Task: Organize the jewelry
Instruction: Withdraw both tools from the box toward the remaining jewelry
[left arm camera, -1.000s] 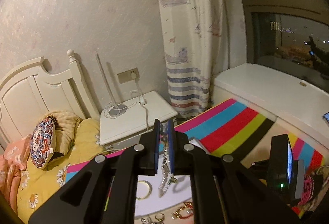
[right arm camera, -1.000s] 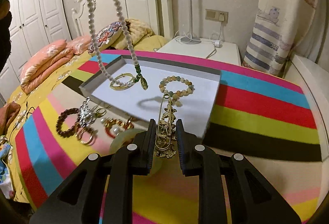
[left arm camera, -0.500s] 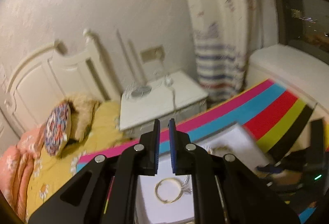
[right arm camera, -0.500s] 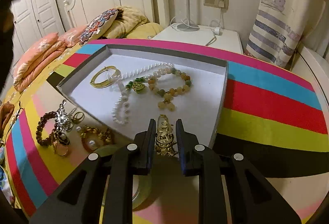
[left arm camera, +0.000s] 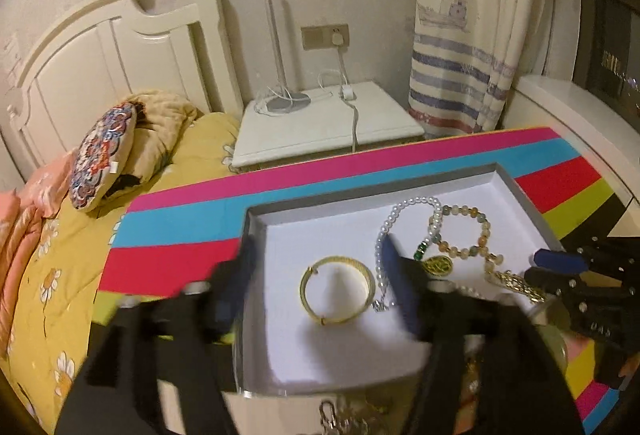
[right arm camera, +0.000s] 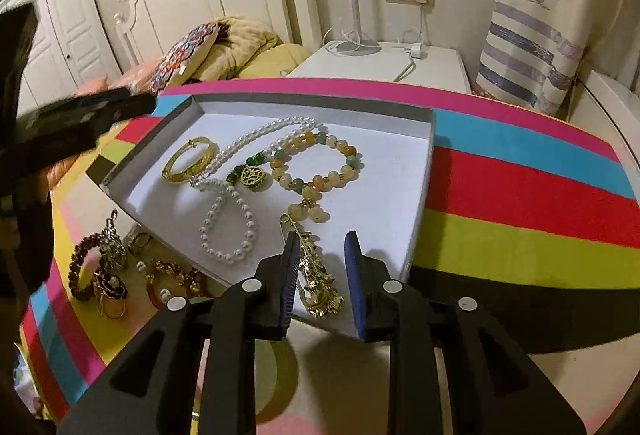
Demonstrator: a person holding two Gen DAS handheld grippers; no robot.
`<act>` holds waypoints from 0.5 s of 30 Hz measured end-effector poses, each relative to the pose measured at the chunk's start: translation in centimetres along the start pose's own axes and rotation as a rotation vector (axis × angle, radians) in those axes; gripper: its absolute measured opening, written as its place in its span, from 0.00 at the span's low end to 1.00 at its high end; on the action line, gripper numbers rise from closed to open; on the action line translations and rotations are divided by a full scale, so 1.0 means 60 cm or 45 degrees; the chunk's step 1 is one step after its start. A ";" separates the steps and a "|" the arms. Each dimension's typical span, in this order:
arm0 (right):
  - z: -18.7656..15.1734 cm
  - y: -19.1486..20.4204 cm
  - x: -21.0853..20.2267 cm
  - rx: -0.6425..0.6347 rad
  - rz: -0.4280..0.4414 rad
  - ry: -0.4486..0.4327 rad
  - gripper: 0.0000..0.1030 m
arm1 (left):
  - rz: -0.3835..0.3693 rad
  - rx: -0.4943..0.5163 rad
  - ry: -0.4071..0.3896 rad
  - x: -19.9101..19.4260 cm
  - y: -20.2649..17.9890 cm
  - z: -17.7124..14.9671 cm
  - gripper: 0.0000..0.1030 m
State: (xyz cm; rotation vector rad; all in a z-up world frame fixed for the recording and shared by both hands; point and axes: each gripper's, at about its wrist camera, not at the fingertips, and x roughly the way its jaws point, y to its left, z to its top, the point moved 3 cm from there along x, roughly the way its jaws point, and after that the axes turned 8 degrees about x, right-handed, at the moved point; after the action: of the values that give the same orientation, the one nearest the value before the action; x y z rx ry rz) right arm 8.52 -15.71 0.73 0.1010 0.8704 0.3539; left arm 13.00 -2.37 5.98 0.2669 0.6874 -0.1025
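A shallow white tray point(right arm camera: 420, 195) sits on the striped cloth. In it lie a gold bangle point(right arm camera: 188, 159), a pearl necklace point(right arm camera: 228, 219) with a green and gold pendant, and a pale bead bracelet point(right arm camera: 320, 171). My right gripper point(right arm camera: 324, 271) is at the tray's near edge with its jaws opening. A gold leaf brooch point(right arm camera: 318, 283) lies between them against the left pad, clear of the right. My left gripper point(left arm camera: 316, 275) hovers blurred over the tray point(left arm camera: 360, 191), jaws opening wide and gripping nothing, the bangle point(left arm camera: 338, 289) below.
Loose pieces lie on the cloth left of the tray: a dark bead bracelet point(right arm camera: 80, 267), a silver brooch point(right arm camera: 112, 243), a flower ring point(right arm camera: 108, 283). Behind are a white nightstand point(left arm camera: 320, 127) with a lamp base, a bed with a pillow point(left arm camera: 100, 155), and a curtain point(left arm camera: 460, 75).
My left gripper came down over the tray, let go of the pearl necklace, which now lies in the tray, and opened wide. My right gripper lowered the brooch onto the tray and its jaws parted.
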 end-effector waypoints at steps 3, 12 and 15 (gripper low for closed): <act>-0.003 -0.002 -0.026 0.015 0.021 -0.035 0.33 | 0.013 -0.008 -0.028 -0.033 -0.001 -0.008 0.93; -0.062 0.001 -0.100 0.028 0.029 -0.063 0.84 | 0.057 -0.191 -0.030 -0.151 0.052 -0.117 0.98; -0.096 0.010 -0.101 0.021 0.026 -0.016 0.84 | 0.068 -0.273 0.005 -0.178 0.071 -0.174 0.98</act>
State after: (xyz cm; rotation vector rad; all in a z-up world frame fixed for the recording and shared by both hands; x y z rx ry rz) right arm 0.39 -17.59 1.59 0.1271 0.8607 0.3647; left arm -0.85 4.69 6.00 0.0795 0.6886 0.0230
